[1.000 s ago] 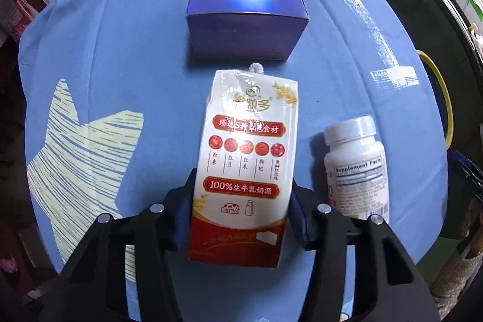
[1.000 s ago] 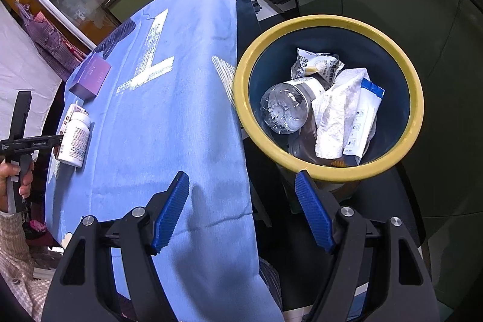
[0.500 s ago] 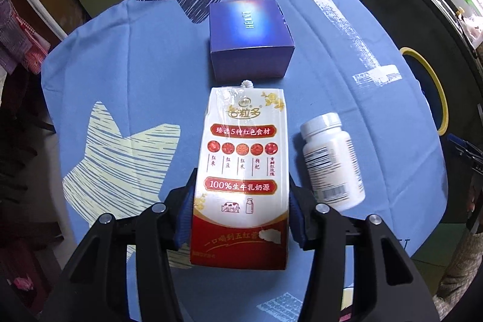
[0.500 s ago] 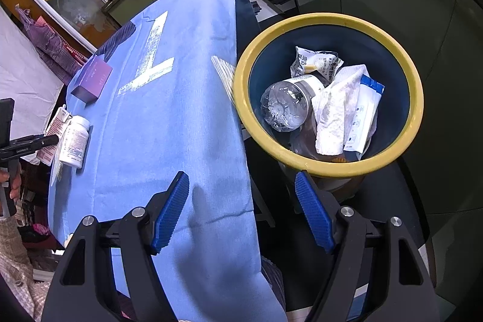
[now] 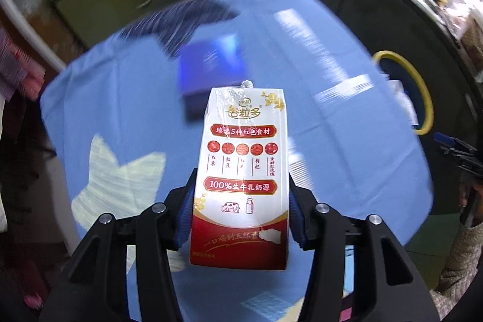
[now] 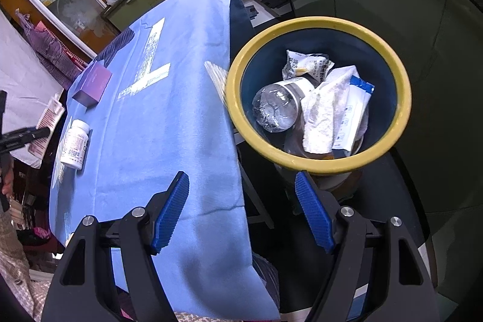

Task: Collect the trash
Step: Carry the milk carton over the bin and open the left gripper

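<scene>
Milk carton (image 5: 241, 180) sat clamped between the pads of the left gripper (image 5: 241, 213), held by its lower half and raised clear of the blue-clothed worktop (image 5: 347, 147). The right gripper (image 6: 241, 210) hung with its jaws apart and nothing in them, near the yellow-rimmed bin (image 6: 404, 98) beside the worktop. Risk from here, as I judge it: the grip was low on a tall, thin-walled carton, so a fast swing toward the bin could tip or squeeze it loose — or it could clip the rim and fall outside. Against the earlier frame, the carton had risen off the cloth, the purple box (image 5: 211, 74) looked smaller and blurred, and the white pill bottle (image 6: 75, 144) was now almost wholly hidden behind the carton.
</scene>
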### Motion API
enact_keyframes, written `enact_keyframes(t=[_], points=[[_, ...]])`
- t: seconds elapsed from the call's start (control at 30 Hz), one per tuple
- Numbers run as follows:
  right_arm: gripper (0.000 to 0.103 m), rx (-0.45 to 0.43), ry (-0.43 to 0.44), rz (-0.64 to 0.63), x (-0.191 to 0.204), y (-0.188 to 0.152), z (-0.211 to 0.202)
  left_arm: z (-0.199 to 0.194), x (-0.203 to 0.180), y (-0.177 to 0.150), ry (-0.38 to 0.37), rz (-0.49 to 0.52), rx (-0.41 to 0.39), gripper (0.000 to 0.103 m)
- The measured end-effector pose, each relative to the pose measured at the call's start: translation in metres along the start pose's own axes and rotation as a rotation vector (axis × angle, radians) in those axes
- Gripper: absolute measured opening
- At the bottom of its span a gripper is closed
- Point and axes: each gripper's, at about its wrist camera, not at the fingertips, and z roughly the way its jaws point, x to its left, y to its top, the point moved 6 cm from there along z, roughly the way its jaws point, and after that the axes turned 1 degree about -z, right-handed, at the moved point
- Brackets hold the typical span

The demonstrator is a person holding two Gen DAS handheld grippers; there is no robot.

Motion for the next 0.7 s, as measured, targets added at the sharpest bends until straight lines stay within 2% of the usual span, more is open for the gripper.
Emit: enact_keyframes(t=[0.1, 0.3, 0.37, 0.43, 0.53, 0.67, 0.7], points=[[0.072, -0.025, -0.009, 0.013, -0.008, -0.001, -0.014, -0.015, -0.043, 0.022, -0.045, 0.078, -0.028, 0.049], [0.072, -0.064, -0.029, 0.053, -0.033, -0.015, -0.040, -0.013, -0.173, 0.073, -0.180, 0.265, -0.059, 0.049], [0.072, -0.073, -0.037, 0.075, -0.045, -0.024, -0.048, 0.002, -0.226, 0.090, -0.219, 0.318, -0.044, 0.049], [0.072, -0.083, -0.045, 0.099, -0.059, -0.033, -0.056, 0.018, -0.263, 0.100, -0.242, 0.343, -0.019, 0.049], [0.072, -0.091, -0.048, 0.137, -0.077, -0.048, -0.065, 0.057, -0.327, 0.116, -0.241, 0.391, 0.015, 0.049], [0.073, -0.086, -0.055, 0.191, -0.100, -0.070, -0.072, 0.101, -0.371, 0.128, -0.229, 0.380, 0.070, 0.050], [0.073, -0.086, -0.055, 0.202, -0.104, -0.075, -0.073, 0.112, -0.380, 0.129, -0.214, 0.379, 0.087, 0.053]])
